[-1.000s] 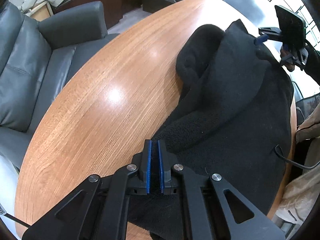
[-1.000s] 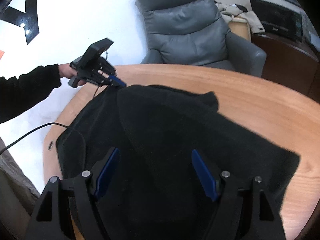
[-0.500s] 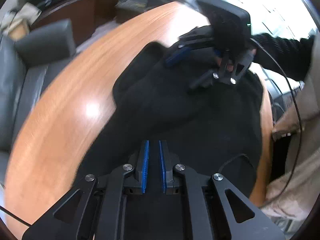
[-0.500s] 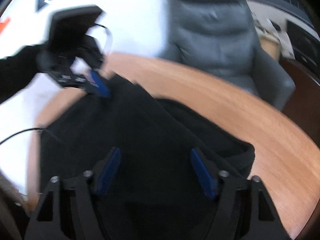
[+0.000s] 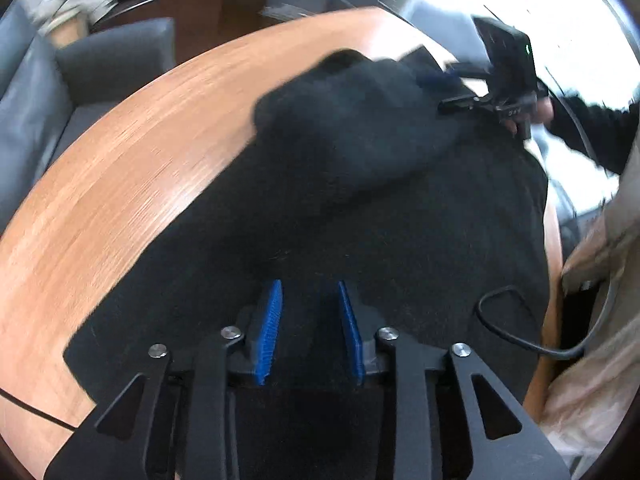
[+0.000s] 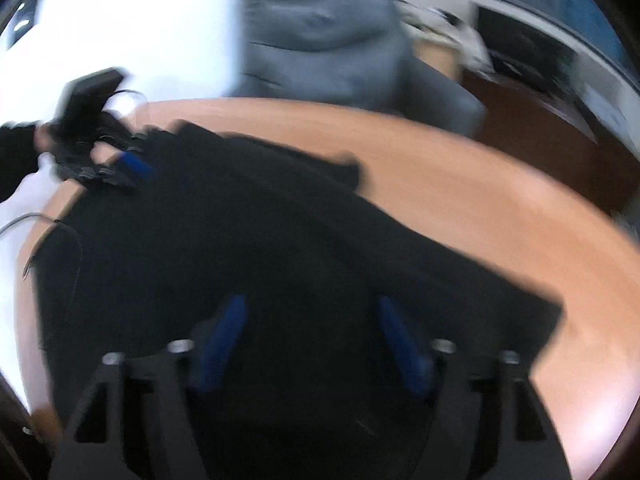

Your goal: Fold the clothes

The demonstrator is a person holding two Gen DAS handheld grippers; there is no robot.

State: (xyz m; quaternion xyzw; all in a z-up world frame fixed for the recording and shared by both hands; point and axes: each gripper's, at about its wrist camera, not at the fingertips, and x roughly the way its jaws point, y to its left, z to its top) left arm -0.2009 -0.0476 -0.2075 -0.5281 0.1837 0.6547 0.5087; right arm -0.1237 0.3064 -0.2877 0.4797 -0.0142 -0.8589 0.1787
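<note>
Left wrist view: the left tool [image 5: 310, 334] hangs low over the near part of a black fleece garment [image 5: 360, 200], its blue pads parted a moderate way with nothing between them. The garment lies spread over the round wooden counter [image 5: 120, 168], reaching from the near edge to the far right edge, with a folded-over hump toward the far side. At that far right edge the right tool [image 5: 452, 92] is visible against the cloth; whether it grips anything there cannot be told from here. A black cable [image 5: 516, 320] lies on the cloth near the right edge.

Right wrist view: blurred. The right tool [image 6: 310, 340] stands wide open over the garment [image 6: 240, 240], holding nothing. The left tool [image 6: 120, 168] sits at the far left edge of the counter [image 6: 480, 200].

To fold well, I judge each tool should pinch a clean single edge or corner, lift together, and lay the layer square without dragging the cable along.

Count: one garment, two tools, one counter, one cable.
</note>
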